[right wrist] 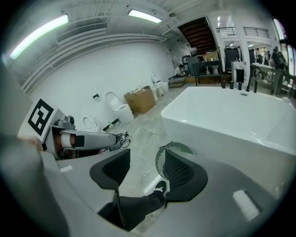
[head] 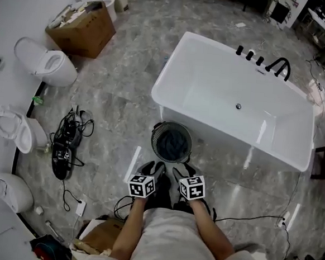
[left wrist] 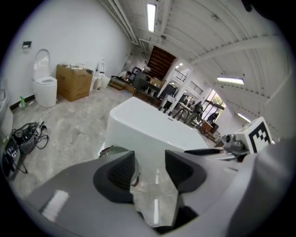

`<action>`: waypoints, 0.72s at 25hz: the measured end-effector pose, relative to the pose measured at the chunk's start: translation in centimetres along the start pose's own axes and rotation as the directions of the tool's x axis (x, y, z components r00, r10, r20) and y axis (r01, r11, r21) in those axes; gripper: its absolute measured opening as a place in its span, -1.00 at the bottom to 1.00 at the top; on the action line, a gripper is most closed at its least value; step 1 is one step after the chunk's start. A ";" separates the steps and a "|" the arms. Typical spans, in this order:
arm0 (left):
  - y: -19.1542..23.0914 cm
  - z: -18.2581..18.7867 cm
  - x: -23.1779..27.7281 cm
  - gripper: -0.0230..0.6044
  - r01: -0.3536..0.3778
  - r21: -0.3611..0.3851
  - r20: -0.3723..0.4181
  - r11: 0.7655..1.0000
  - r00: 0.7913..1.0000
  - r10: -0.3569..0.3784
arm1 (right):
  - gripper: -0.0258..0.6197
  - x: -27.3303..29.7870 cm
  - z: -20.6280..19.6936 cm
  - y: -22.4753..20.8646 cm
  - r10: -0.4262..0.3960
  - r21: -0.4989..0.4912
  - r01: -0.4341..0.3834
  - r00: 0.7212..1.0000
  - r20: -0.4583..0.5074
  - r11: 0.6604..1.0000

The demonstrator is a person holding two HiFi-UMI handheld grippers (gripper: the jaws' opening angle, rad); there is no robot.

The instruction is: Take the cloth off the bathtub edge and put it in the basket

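1. My left gripper (left wrist: pixel 150 166) holds its jaws partly apart, with nothing between them and only floor showing in the gap.
2. My right gripper (right wrist: pixel 144 169) is the same, jaws partly apart and empty.
3. The dark cloth (head: pixel 173 144) lies inside the round mesh basket (head: pixel 153 143).
4. The basket stands on the floor just beside the white bathtub's (head: pixel 222 86) outer wall, a little ahead of both my grippers.
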State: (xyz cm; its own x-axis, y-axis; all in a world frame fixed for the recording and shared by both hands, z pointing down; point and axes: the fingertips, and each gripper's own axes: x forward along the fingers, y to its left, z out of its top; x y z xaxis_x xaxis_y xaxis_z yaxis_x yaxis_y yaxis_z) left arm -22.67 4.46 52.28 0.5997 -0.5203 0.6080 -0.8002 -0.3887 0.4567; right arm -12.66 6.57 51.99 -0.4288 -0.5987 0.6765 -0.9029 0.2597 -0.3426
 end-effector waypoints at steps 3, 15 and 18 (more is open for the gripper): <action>-3.3 -1.4 -1.2 -0.15 0.000 -0.001 0.030 1.000 1.000 0.000 | -0.20 -3.2 -1.1 -0.4 0.038 -0.002 -0.038 0.999 0.034 0.999; -6.5 -3.6 -5.4 -0.15 -0.102 0.047 0.129 0.994 0.987 0.096 | -0.20 -10.1 -3.8 0.1 0.120 -0.100 -0.113 0.990 0.072 0.989; -6.9 -3.9 -5.8 -0.16 -0.108 0.064 0.129 0.992 0.987 0.099 | -0.21 -10.3 -4.8 -0.4 0.111 -0.089 -0.106 0.992 0.057 0.990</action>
State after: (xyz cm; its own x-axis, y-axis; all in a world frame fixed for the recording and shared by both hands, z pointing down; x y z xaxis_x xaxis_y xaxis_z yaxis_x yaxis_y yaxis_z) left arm -20.65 13.15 48.11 0.5123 -0.6498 0.5615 -0.8587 -0.3781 0.3459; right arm -8.05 16.29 48.27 -0.5243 -0.6087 0.5955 -0.8514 0.3883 -0.3527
